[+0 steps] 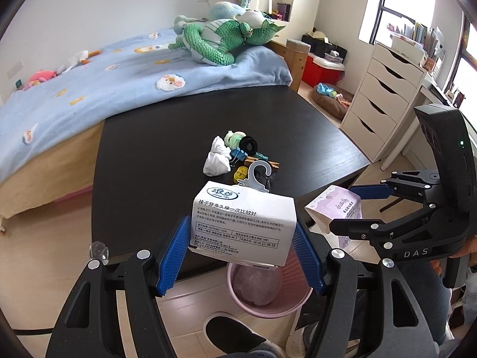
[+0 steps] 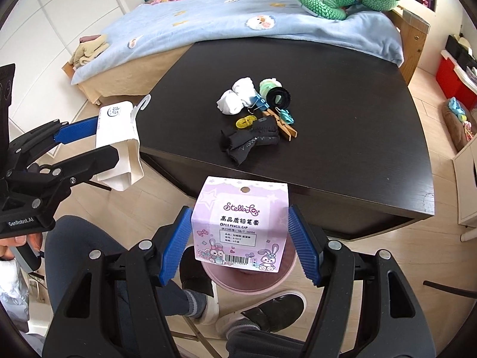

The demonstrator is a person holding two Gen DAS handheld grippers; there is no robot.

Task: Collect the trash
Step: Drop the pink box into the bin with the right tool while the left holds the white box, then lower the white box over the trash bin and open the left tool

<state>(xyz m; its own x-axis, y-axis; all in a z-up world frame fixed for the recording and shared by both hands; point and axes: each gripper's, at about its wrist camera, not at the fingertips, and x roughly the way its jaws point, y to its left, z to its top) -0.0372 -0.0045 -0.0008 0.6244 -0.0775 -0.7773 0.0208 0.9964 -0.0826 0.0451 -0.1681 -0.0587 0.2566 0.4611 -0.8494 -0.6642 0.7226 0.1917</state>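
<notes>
while the left gripper point(image 1: 243, 246) has its fingers clamped on a white sock card point(image 1: 243, 223) and the right gripper point(image 2: 241, 240) grips a pink pencil-cap card point(image 2: 241, 222), a pink bin point(image 1: 268, 295) holding crumpled pink trash sits just below both; beyond the fingers, socks point(image 2: 249, 143), clips and tissues point(image 2: 235, 98) clutter the desk point(image 2: 357, 137).

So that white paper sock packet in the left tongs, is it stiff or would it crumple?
Probably light and crushable: the white sock packet looks like folded, hollow card, open at one end in the right wrist view. It likely flexes under the blue pads. Its plastic hook seems stiffer.
</notes>
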